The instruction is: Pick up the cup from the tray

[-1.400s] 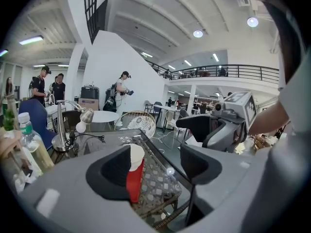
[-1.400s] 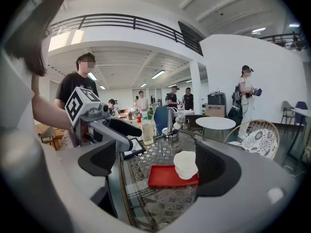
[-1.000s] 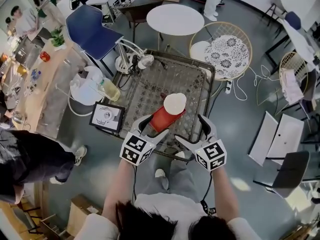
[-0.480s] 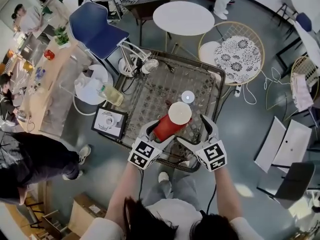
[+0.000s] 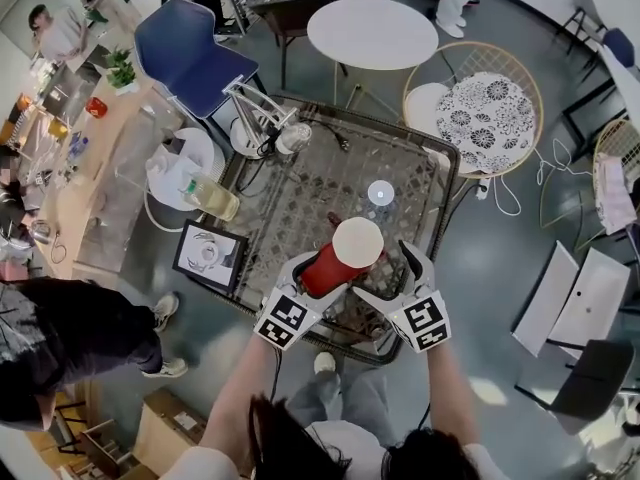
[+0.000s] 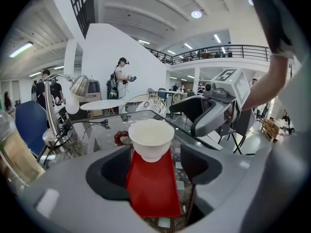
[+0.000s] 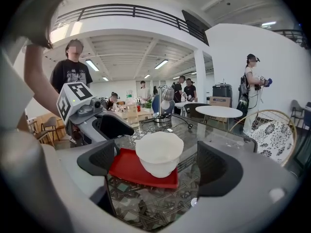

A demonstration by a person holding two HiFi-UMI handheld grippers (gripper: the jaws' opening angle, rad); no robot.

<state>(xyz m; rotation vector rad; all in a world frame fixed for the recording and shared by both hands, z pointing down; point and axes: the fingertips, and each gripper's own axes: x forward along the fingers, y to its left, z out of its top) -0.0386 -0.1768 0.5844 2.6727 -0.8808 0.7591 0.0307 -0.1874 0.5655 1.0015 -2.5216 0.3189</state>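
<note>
A white cup [image 5: 357, 243] stands on the far end of a red tray [image 5: 322, 271], which is held up above the glass table [image 5: 300, 183]. My left gripper [image 5: 318, 280] is shut on the tray's near end; in the left gripper view the tray [image 6: 153, 188] runs out between the jaws with the cup [image 6: 151, 139] at its tip. My right gripper [image 5: 386, 270] is open, one jaw on each side of the cup [image 7: 159, 153], with a gap on both sides. The tray [image 7: 130, 168] shows under the cup there.
On the table are a desk lamp [image 5: 262, 128], a small white disc [image 5: 380, 192] and a small red thing [image 5: 333, 220]. A bottle [image 5: 210, 198] and a framed picture [image 5: 210, 256] sit at its left. A blue chair [image 5: 185, 53], a round white table [image 5: 372, 33] and a wicker chair [image 5: 485, 108] stand beyond.
The right gripper has come in closer, so its jaws now flank the cup. The left gripper still holds the tray with the cup on it.
</note>
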